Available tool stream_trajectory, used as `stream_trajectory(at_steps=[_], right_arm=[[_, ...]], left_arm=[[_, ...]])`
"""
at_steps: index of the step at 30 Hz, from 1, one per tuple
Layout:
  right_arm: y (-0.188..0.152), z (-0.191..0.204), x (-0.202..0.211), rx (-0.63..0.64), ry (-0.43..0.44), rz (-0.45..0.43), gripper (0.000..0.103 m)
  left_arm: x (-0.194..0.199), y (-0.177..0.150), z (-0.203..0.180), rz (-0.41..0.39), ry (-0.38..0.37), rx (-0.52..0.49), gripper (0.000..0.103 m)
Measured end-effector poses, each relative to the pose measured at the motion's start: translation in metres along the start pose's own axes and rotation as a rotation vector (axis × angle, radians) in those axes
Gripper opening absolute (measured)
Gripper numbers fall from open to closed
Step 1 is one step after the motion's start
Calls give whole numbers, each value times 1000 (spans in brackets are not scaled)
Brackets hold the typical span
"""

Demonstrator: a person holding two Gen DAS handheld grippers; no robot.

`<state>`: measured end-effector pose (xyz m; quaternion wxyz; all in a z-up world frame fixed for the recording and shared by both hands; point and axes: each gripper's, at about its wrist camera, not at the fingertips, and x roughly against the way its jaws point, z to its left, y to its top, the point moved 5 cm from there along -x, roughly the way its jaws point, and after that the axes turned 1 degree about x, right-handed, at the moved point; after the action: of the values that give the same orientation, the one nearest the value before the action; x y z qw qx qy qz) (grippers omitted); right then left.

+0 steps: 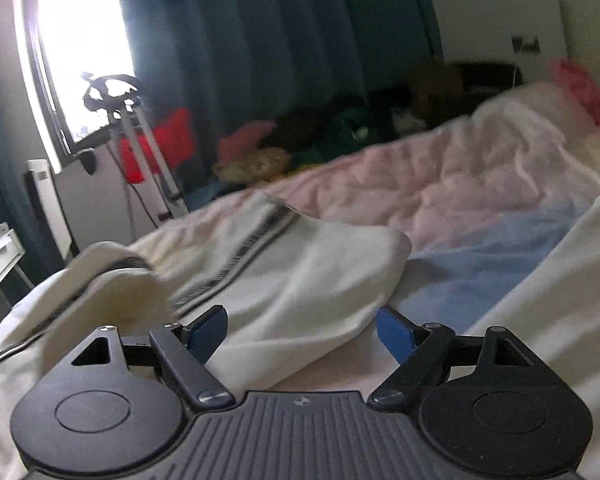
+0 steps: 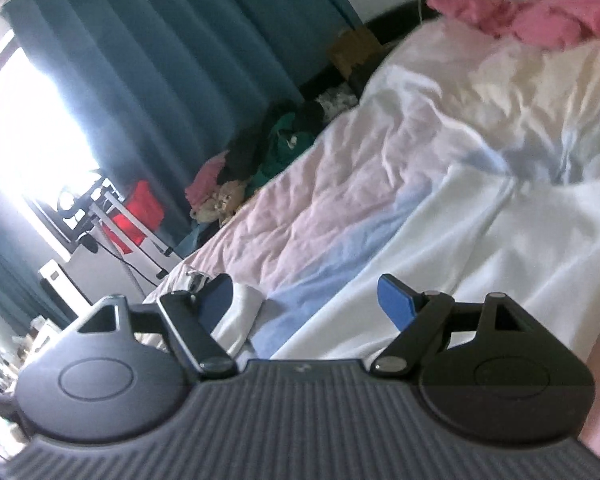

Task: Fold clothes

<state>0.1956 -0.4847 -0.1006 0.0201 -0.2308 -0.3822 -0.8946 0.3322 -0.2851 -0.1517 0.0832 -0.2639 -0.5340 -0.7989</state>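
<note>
Clothes lie on the bed (image 1: 440, 184), which fills most of both views under a rumpled pink and pale blue quilt (image 2: 340, 184). The biggest piece is a white garment (image 1: 300, 280) with a dark striped band, spread over the near part of the bed just ahead of the left gripper (image 1: 302, 334); one rounded corner of it is folded over and reaches toward the blue patch of quilt. In the right view, white cloth (image 2: 500, 256) covers the near right part of the bed, and a small white fold sits beside the gripper's left finger; whether this is the same garment I cannot tell. A pink bundle (image 2: 540, 12) lies at the far end of the bed.

Beyond the bed hang teal curtains (image 1: 260, 40) beside a bright window (image 1: 80, 40). A heap (image 1: 320, 136) of dark, green and pink things lies along the bed's far side, with a red box (image 2: 136, 212) and a white stand (image 1: 148, 148) near the window.

The left gripper's jaws are spread wide over the white garment, with nothing pinched between the blue pads. The right gripper (image 2: 302, 308) also has its jaws spread, over quilt and white cloth, holding nothing. The left view is blurred.
</note>
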Motion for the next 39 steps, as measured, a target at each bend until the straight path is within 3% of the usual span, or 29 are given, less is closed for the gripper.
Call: stream_trajectory(at_steps=[4, 7, 12, 14, 17, 21, 22, 24, 26, 30, 37, 39], right_arm=[[0, -9, -17, -39, -22, 10, 82], [2, -18, -27, -87, -31, 18, 82], [3, -29, -37, -122, -52, 7, 82], [5, -32, -38, -129, -67, -9, 82], [10, -36, -32, -143, -79, -84, 82], [18, -43, -18, -150, -110, -205, 83], [20, -46, -16, -158, -113, -221, 83], [22, -49, -14, -173, -113, -238, 83], [22, -51, -17, -184, -102, -222, 83], [16, -44, -24, -178, -43, -165, 83], [-14, -25, -60, -203, 108, 69, 81], [-22, -19, -76, -213, 132, 132, 71]], left_arm=[[-51, 3, -28, 32, -23, -79, 75], [-77, 10, -38, 50, -19, -79, 69], [-103, 29, -53, 77, -48, 0, 3], [-97, 42, -60, 42, -62, 0, 3], [-75, 74, -74, -47, -151, 12, 2], [-46, 102, -74, -99, -395, 147, 5], [-36, 102, -70, -105, -403, 158, 8], [-16, 102, -62, -115, -418, 182, 27], [5, 88, -36, -95, -412, 238, 49], [60, 46, 32, -70, -353, 335, 65], [166, -65, 170, -3, -78, 542, 72], [183, -88, 196, -15, -41, 622, 74]])
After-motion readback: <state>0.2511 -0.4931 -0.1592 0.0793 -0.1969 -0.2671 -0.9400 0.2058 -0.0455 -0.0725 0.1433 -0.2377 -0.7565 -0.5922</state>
